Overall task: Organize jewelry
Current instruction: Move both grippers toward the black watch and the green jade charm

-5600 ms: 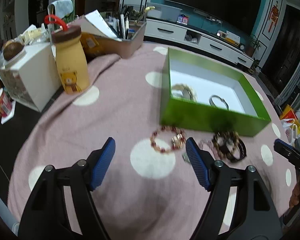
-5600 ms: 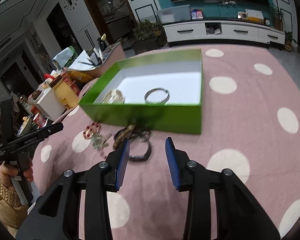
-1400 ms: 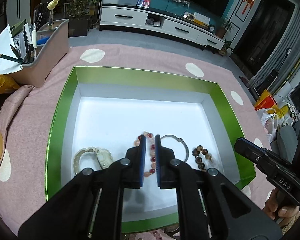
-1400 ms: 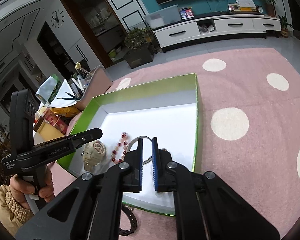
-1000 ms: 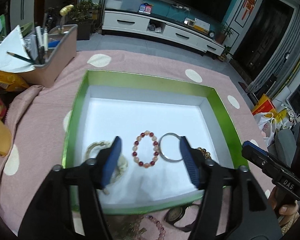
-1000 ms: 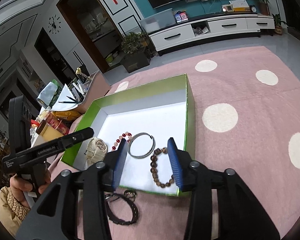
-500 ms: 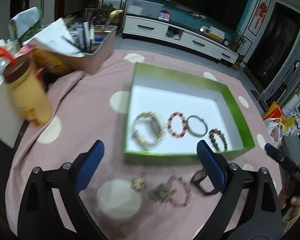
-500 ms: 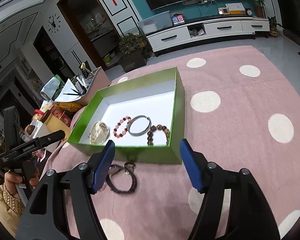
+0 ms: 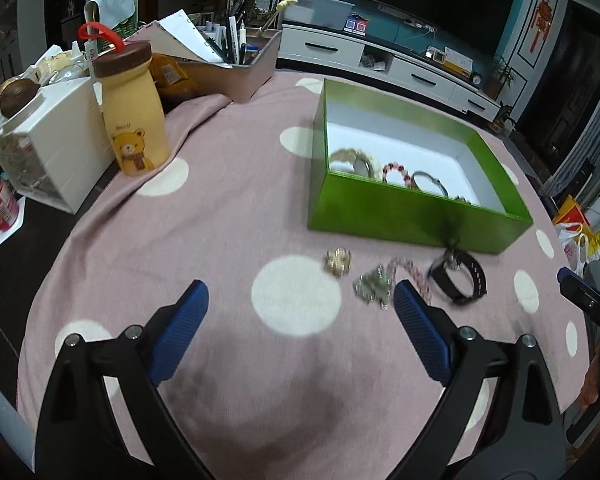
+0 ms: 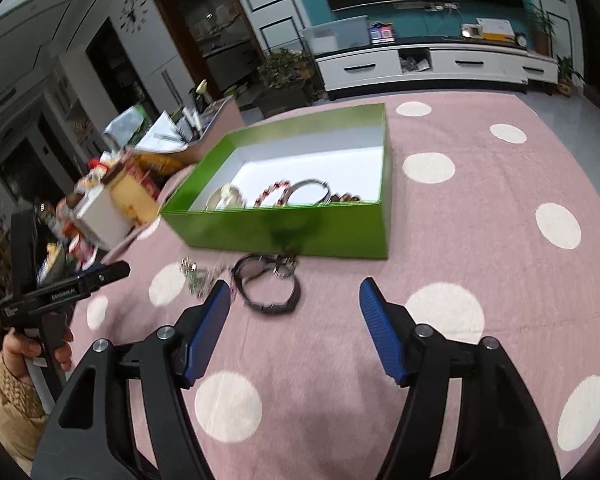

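Note:
A green box (image 9: 412, 216) (image 10: 284, 228) stands on the pink dotted cloth. Inside lie a pale bracelet (image 9: 354, 158), a red bead bracelet (image 9: 396, 170) (image 10: 274, 192), a silver bangle (image 9: 430, 180) (image 10: 308, 190) and a brown bead bracelet (image 10: 346, 198). In front of the box lie a gold piece (image 9: 339, 262), a silvery cluster (image 9: 374, 286) (image 10: 194, 274), a pink bead string (image 9: 414, 272) and a black band (image 9: 460, 276) (image 10: 266, 284). My left gripper (image 9: 300, 320) is open and empty, short of the loose pieces. My right gripper (image 10: 296, 312) is open and empty, just behind the black band.
A yellow bear bottle (image 9: 130, 116), a white box (image 9: 48, 136) and a tray of pens (image 9: 228, 64) stand at the left. The table's edge drops off at the left. The other hand-held gripper shows at the side of each view (image 9: 588, 304) (image 10: 64, 288).
Both grippers let go of bracelets inside the box, opened wide and drew back and down over the cloth to the loose pieces in front of the box.

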